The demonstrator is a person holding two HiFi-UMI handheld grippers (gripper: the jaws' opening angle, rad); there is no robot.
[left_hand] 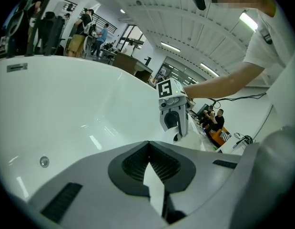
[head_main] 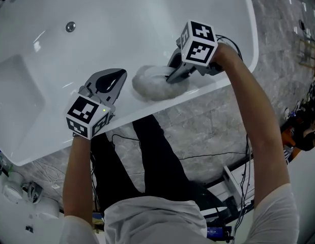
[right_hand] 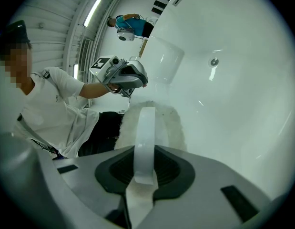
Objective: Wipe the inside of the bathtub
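Right gripper: jaws clenched on the strap of the wiping pad. The strap is a smooth, pale, flat band that arches over the pad's back and runs straight into the gap between the jaws.

The pad extends beyond the jaw tips, with its long axis in line with them. It is oval, white and fluffy, with a shaggy fringe at its edge. It lies against the inner wall of the bathtub, just inside the near rim.

The bathtub is glossy white with smooth, curved walls. A small round metal fitting sits on the inner surface, well apart from the pad.

Left gripper: jaws closed tip to tip with nothing between them. It is over the near rim, just beside the pad, not touching it.
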